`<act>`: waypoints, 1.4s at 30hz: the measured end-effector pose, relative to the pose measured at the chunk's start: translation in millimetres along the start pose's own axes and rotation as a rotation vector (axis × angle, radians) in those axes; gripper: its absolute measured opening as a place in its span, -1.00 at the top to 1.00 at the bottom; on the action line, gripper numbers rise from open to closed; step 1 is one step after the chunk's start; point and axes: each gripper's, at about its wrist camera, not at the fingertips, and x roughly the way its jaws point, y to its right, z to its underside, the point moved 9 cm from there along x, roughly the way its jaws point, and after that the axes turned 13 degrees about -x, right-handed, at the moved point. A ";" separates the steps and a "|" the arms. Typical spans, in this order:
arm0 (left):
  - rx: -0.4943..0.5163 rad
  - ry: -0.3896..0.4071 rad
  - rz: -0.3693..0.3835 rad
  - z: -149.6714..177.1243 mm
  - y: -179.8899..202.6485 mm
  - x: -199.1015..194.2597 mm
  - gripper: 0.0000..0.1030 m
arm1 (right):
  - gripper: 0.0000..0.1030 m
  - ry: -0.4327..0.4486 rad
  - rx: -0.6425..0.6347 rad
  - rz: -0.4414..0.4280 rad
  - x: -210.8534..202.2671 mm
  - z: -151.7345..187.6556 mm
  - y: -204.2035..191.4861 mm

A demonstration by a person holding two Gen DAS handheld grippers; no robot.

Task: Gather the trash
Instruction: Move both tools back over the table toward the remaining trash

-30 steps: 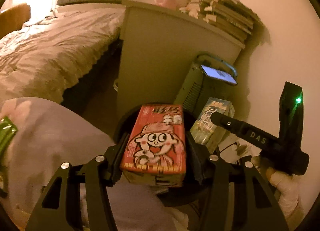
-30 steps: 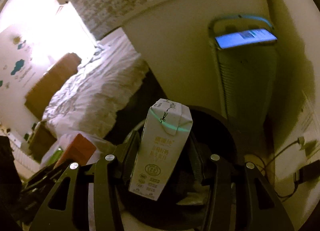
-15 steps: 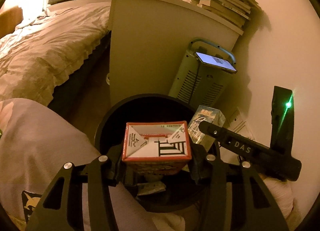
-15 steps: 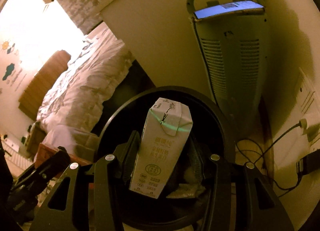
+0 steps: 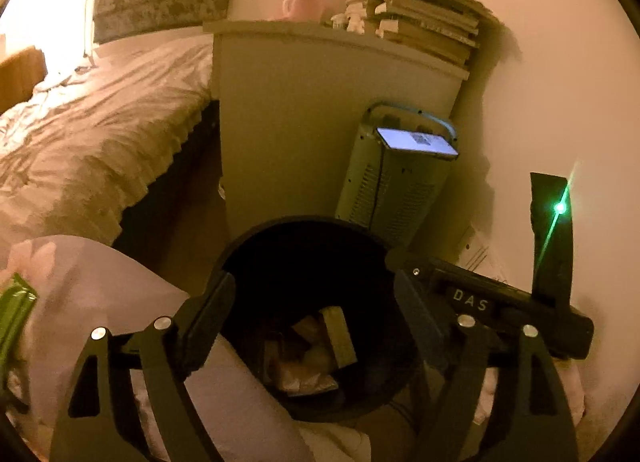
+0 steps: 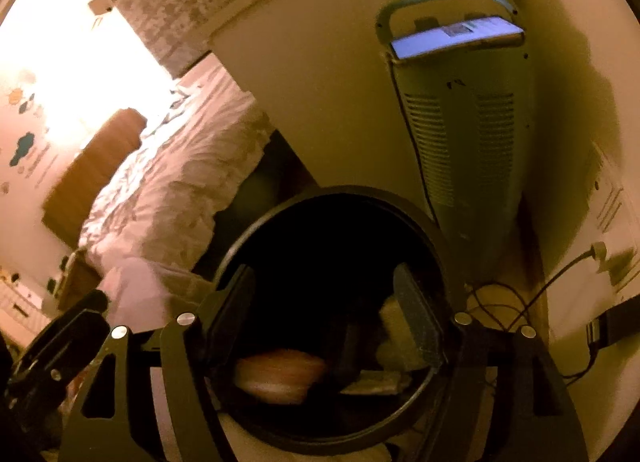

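Black jaws of both grippers spreading, empty, over the bin

Left gripper (image 5: 310, 318) and right gripper (image 6: 324, 302) hold nothing; cartons (image 5: 340, 336) lie inside the black bin (image 5: 280, 224) by the heater (image 5: 394, 190). Probably light, crushable cardboard: pinch flat sides.

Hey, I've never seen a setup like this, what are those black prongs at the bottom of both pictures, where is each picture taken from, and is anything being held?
There is no robot here. A person holds a hand tool with a two-finger claw in each hand, and a wide-angle camera on each tool looks along its fingers. One picture comes from the left claw, the other from the right claw, which also shows in the left view. Both hang over a round black trash bin on a bedroom floor, beside a bed, a pale cabinet and a heater with a lit phone on top. Both claws' jaws are opening and nothing is between them. Cartons and wrappers lie in the bin.
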 end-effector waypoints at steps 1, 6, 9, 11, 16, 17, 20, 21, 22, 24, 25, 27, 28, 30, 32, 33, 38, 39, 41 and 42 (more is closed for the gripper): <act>0.000 0.011 -0.008 -1.9 -0.8 -5.8 -0.67 | -0.40 0.004 -0.002 -0.008 -1.5 -1.3 -2.9; -0.022 0.051 -0.027 -8.3 -9.8 -34.6 -0.69 | -0.40 0.024 -0.030 -0.063 -11.9 -10.7 -30.7; -0.037 0.078 -0.045 -11.4 -19.3 -51.5 -0.84 | -0.40 0.030 -0.049 -0.090 -15.4 -14.7 -48.8; -0.044 0.101 -0.060 -13.2 -27.0 -63.6 -0.85 | -0.41 0.031 -0.071 -0.112 -17.2 -16.8 -65.1; -0.081 0.128 -0.096 -11.7 -54.4 -87.7 -0.85 | -0.52 0.023 -0.116 -0.163 -17.8 -18.2 -104.0; -0.090 0.132 -0.104 -10.4 -60.9 -92.2 -0.85 | -0.53 0.018 -0.126 -0.172 -17.3 -18.5 -110.9; -0.114 0.141 -0.133 -6.3 -81.7 -102.7 -0.85 | -0.59 0.005 -0.161 -0.212 -16.1 -18.3 -138.2; -0.128 0.143 -0.147 -4.0 -92.3 -106.6 -0.85 | -0.60 0.003 -0.172 -0.220 -16.2 -18.7 -146.1; -0.142 0.144 -0.161 -1.7 -102.5 -109.8 -0.85 | -0.60 -0.002 -0.193 -0.233 -15.6 -18.6 -157.4; -0.173 0.144 -0.190 3.5 -123.7 -116.6 -0.85 | -0.60 -0.014 -0.227 -0.256 -13.6 -16.6 -175.4; -0.193 0.145 -0.206 6.3 -136.9 -120.6 -0.85 | -0.60 -0.024 -0.248 -0.271 -12.1 -14.9 -187.1; -0.226 0.149 -0.236 12.7 -161.2 -129.6 -0.85 | -0.60 -0.038 -0.283 -0.294 -9.5 -12.8 -206.0; -0.240 0.153 -0.252 15.5 -172.0 -133.8 -0.85 | -0.60 -0.047 -0.302 -0.308 -7.1 -10.3 -218.0; -0.270 0.160 -0.295 21.9 -198.8 -143.8 -0.85 | -0.60 -0.066 -0.330 -0.330 -3.4 -6.5 -236.4; -0.301 0.162 -0.339 28.5 -227.0 -153.9 -0.85 | -0.60 -0.096 -0.357 -0.362 2.1 -1.9 -257.8; -0.316 0.162 -0.360 31.7 -241.1 -158.7 -0.85 | -0.61 -0.114 -0.364 -0.379 5.4 1.0 -268.4; -0.340 0.137 -0.460 47.6 -308.6 -179.4 -0.85 | -0.70 -0.218 -0.372 -0.472 23.1 14.6 -318.3; -0.333 0.127 -0.472 51.0 -316.8 -181.4 -0.85 | -0.70 -0.236 -0.376 -0.483 25.3 17.7 -327.7; -0.313 0.099 -0.485 57.3 -333.1 -182.8 -0.85 | -0.69 -0.300 -0.375 -0.515 37.4 26.6 -349.2; -0.296 0.079 -0.494 60.6 -341.6 -182.4 -0.85 | -0.69 -0.320 -0.370 -0.527 41.7 29.1 -355.9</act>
